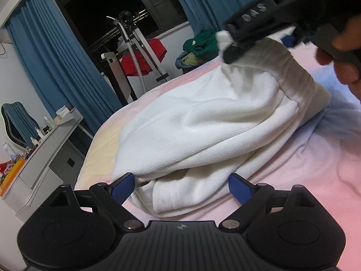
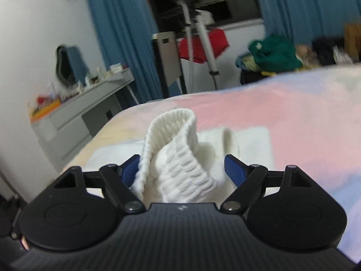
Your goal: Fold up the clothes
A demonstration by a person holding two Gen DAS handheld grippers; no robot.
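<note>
Left wrist view shows the white garment [image 1: 203, 122] bunched on the bed [image 1: 304, 169], left gripper [image 1: 180, 187] spread wide, right gripper [image 2: 180, 169] (fingers apart around the ribbed hem [image 2: 171, 149]); carry that edge across evenly.

white ribbed garment [image 1: 203, 122], bunched on bed [image 1: 293, 180]

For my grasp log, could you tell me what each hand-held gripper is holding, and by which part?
The left hand-held gripper is open, holding nothing. The white garment's ribbed cuff lies between the right hand-held gripper's parted fingers; whether it is held cannot be told.
</note>
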